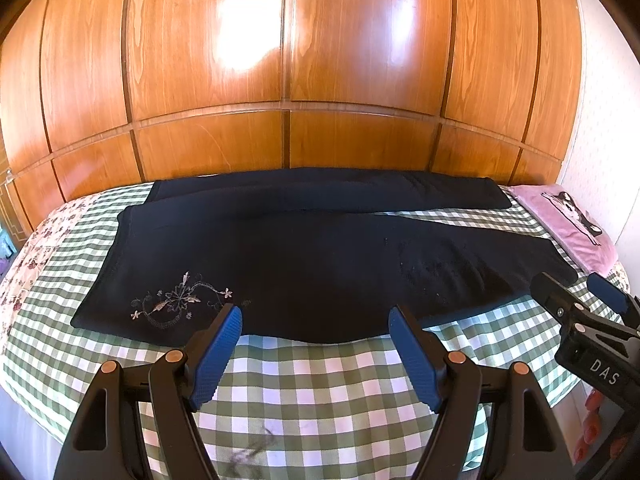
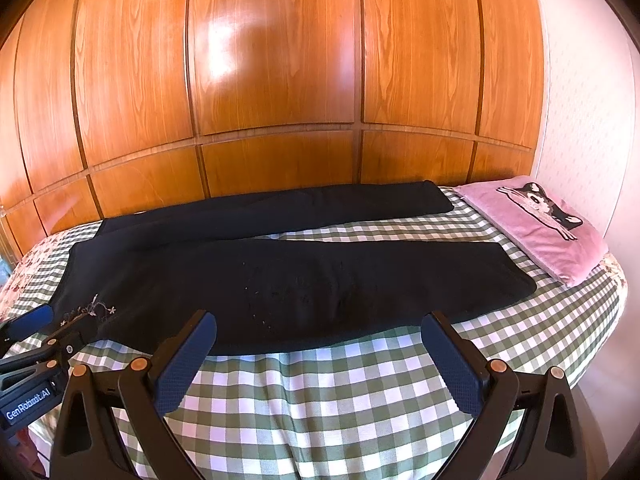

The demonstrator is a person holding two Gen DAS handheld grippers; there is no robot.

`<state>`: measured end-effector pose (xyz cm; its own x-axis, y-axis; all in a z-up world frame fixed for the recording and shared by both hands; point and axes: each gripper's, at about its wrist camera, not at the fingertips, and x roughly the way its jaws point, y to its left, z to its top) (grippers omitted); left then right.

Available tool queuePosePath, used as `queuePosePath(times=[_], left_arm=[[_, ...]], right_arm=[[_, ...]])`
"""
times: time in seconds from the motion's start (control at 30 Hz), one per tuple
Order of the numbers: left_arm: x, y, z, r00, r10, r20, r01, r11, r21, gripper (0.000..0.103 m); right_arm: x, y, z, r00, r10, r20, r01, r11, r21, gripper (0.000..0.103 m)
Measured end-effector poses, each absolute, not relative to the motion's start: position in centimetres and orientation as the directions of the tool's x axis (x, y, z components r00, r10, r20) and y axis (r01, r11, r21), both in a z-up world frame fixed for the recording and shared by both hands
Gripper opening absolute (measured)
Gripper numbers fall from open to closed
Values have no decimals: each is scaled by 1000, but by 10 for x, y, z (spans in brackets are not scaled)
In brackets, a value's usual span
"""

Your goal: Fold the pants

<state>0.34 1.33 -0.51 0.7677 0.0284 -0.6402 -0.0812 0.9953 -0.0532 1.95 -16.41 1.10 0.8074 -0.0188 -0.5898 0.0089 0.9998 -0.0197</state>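
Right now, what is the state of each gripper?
Left gripper: open, holding nothing.
Right gripper: open, holding nothing.

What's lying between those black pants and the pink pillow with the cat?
Nothing but bare green checked bedspread between the pants and the pink pillow; the right wrist view shows it best.

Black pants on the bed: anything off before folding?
The black pants lie flat on the green checked bedspread, legs splayed apart. Pale specks dot the near leg, possibly lint or decoration.
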Motion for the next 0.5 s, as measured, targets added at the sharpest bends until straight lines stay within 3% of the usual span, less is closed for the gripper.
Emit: queuePosePath(times=[0.5], left_arm=[[7,18,-13,757,29,-653,-90,994,-60,77]], right_arm=[[21,-168,9,802,-27,-597,17,1000,-23,103]])
